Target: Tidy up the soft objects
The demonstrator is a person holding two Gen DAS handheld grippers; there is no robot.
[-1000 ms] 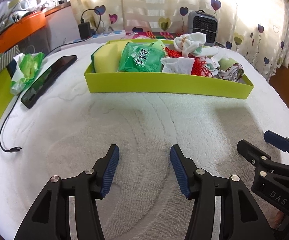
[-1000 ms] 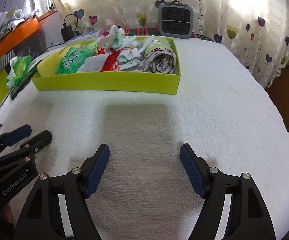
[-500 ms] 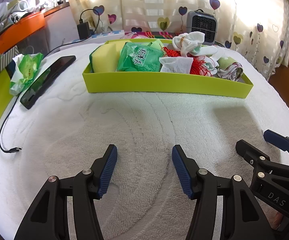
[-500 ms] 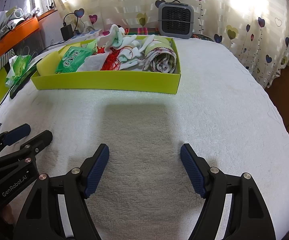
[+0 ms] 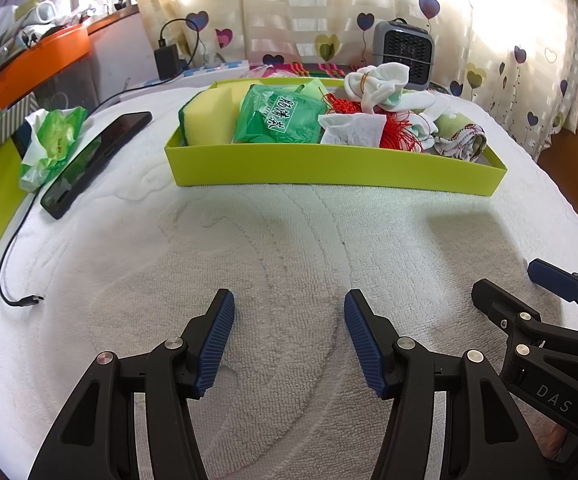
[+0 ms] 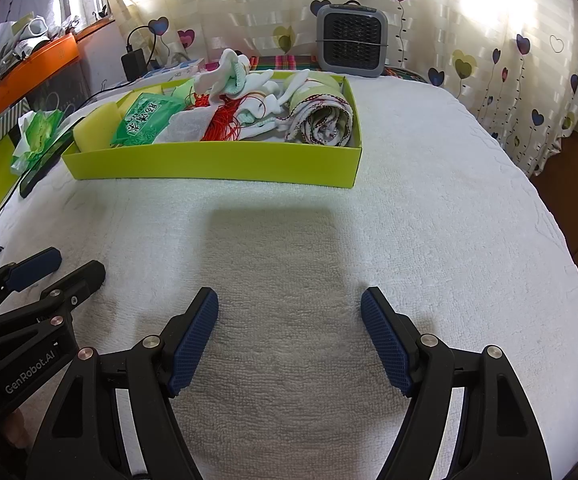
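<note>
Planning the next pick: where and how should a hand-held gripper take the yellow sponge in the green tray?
Probably take the yellow sponge by its raised upper edge, from above. It leans tilted at the left end of the green tray, with its lower part behind the tray wall and the green packet close on its right. Close across its thin faces. Both the left hand-held gripper and the right hand-held gripper are open and empty.

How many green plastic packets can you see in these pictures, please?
2: one green packet lies in the yellow-green tray beside the sponge; a crumpled packet sits left of the phone. Others may be hidden.
</note>
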